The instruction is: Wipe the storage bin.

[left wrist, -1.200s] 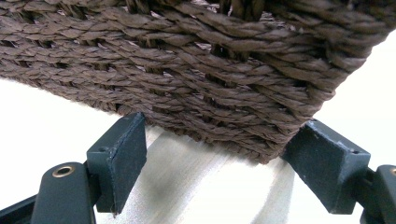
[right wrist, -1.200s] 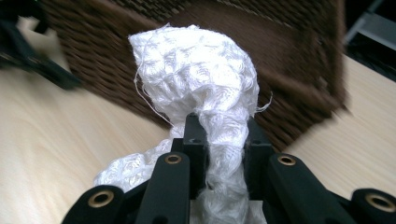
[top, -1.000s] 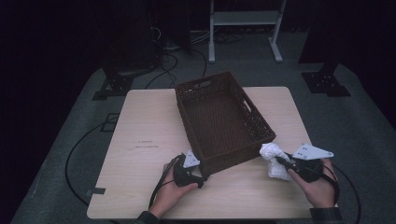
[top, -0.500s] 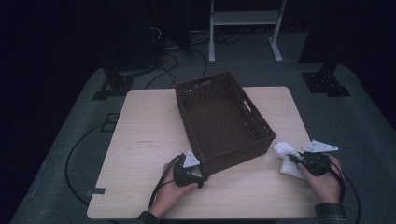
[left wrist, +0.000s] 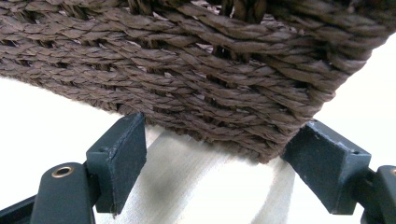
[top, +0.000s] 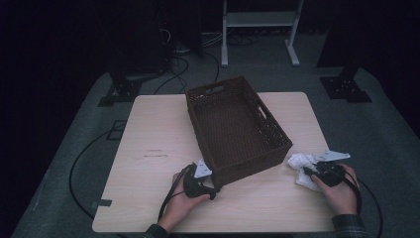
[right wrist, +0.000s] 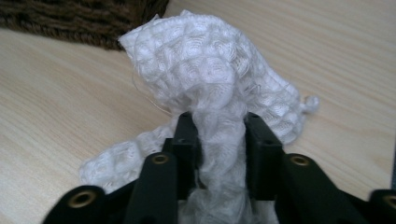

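A dark brown wicker basket [top: 257, 163] stands askew on the pale wooden table [top: 153, 124]. My left gripper [top: 214, 191] sits at its near corner. In the left gripper view the jaws straddle that corner of the basket [left wrist: 196, 70], and both pads touch the weave. A crumpled white cloth [top: 299, 163] lies on the table to the right of the basket. My right gripper [top: 308, 171] is low beside it. In the right gripper view a bunched strand of the cloth [right wrist: 205, 60] fills the narrow gap of my right gripper [right wrist: 219, 135], whose jaws have just been opening slightly.
The basket's inside looks empty. Cables trail from both grippers over the table's near edge. A white metal stand [top: 257, 20] and dark stand bases [top: 346, 89] sit on the grey floor beyond the table.
My right hand has moved right and down with the cloth, which now rests on the table farther from the basket. The left hand and the basket have kept still.
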Motion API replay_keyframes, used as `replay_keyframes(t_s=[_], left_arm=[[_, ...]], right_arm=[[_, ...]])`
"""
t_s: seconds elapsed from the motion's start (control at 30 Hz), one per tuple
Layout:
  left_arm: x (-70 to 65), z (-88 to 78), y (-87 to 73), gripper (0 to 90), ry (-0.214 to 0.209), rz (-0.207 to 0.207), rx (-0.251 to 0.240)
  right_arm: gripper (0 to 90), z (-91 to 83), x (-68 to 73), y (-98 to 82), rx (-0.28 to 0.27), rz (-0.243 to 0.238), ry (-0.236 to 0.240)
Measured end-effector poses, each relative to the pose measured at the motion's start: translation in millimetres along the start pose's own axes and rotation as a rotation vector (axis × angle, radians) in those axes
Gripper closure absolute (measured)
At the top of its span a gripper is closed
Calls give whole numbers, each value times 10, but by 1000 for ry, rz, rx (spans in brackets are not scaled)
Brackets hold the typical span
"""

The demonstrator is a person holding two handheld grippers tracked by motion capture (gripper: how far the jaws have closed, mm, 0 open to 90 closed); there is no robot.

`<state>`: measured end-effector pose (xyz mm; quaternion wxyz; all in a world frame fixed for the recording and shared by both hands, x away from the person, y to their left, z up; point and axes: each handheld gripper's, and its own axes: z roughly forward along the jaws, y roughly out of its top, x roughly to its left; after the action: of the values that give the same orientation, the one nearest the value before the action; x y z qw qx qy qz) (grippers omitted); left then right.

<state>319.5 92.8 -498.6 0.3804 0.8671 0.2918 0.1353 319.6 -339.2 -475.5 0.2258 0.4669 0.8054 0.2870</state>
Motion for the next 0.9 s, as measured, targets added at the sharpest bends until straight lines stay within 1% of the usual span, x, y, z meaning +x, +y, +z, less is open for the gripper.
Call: replay_keyframes(t_s=[0.07, 0.2, 0.23, 0.3, 0.4, 0.5, 0.57, 0.6, 0.67, 0.73, 0.87, 0.9], left_arm=[[-3, -14, 4, 208, -2, 3, 6], [-4, -73, 1, 197, -22, 5, -3], [-3, -95, -5, 192, -28, 10, 3], [4, -141, -28, 187, -39, 6, 4], [46, -232, -75, 183, -40, -1, 12], [119, -326, -137, 179, -28, -18, 14], [183, -384, -190, 168, -17, -32, 21], [210, -416, -219, 166, -12, -45, 13], [270, -492, -274, 166, 0, -61, 14], [334, -562, -336, 162, 10, -78, 16], [476, -665, -460, 151, 36, -102, 37], [514, -688, -485, 151, 49, -109, 38]], right_arm=[[611, -45, 2, 7, -21, 6, -9], [544, -159, 17, 27, -79, 12, 2], [531, -187, 20, 35, -94, 10, 4], [528, -235, 29, 54, -111, 13, 10], [531, -280, 37, 84, -136, 14, 23], [563, -299, 42, 120, -150, 18, 36], [607, -301, 40, 145, -162, 20, 44], [627, -300, 42, 160, -162, 23, 55], [671, -298, 42, 191, -162, 21, 62], [713, -288, 35, 224, -169, 22, 79], [797, -263, 6, 317, -183, 19, 93], [816, -253, -3, 341, -185, 17, 96]])
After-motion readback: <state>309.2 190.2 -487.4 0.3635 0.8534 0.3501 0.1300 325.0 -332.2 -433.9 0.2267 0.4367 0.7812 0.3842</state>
